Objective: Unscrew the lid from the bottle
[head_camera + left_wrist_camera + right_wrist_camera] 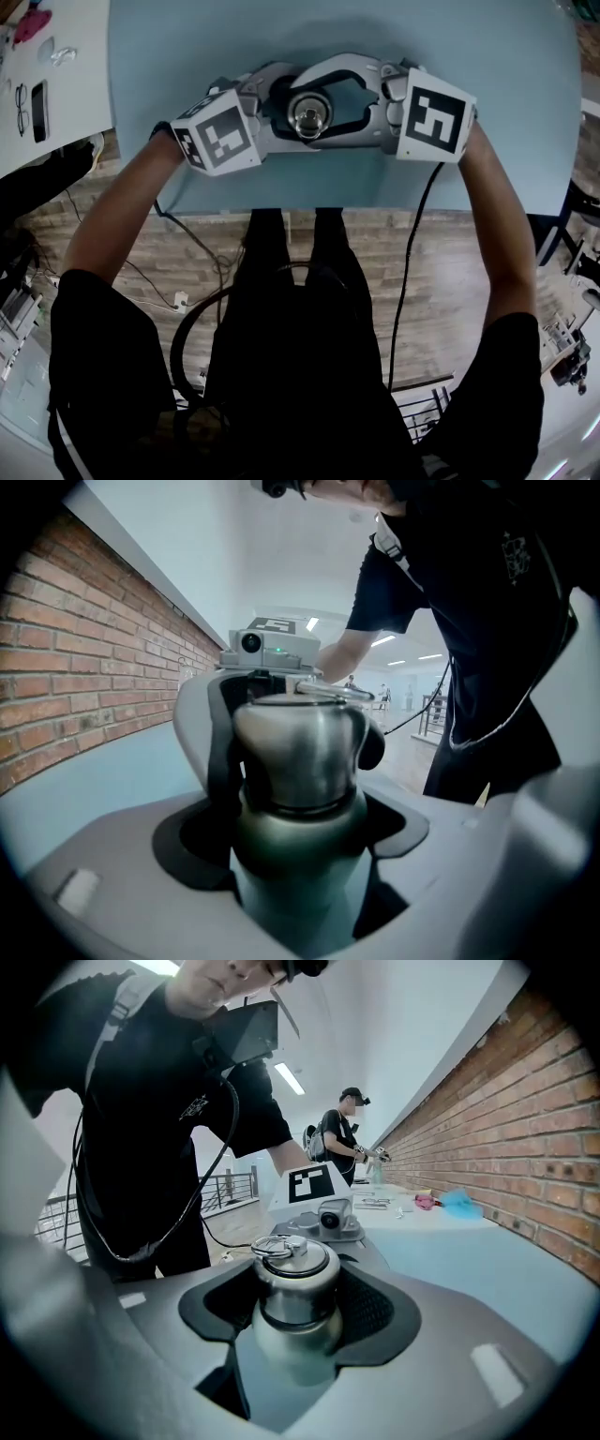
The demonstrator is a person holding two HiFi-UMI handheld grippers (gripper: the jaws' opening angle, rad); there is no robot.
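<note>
A steel bottle stands upright on the blue table [506,75] near its front edge, and I look down on its ringed metal lid [309,117]. My left gripper [281,114] comes in from the left and my right gripper [334,111] from the right, and their jaws overlap around the bottle. In the left gripper view the jaws of the left gripper [300,892] hug the bottle's body [298,855] below the lid [300,747]. In the right gripper view the pads of the right gripper [295,1330] flank the lid [295,1269] and the neck.
A white table at the left carries a phone [38,111], glasses [21,108] and a pink item [33,21]. A cable [412,262] hangs from the right gripper over the table's front edge. A brick wall [525,1138] runs along the table's far side, and another person [342,1138] stands by it.
</note>
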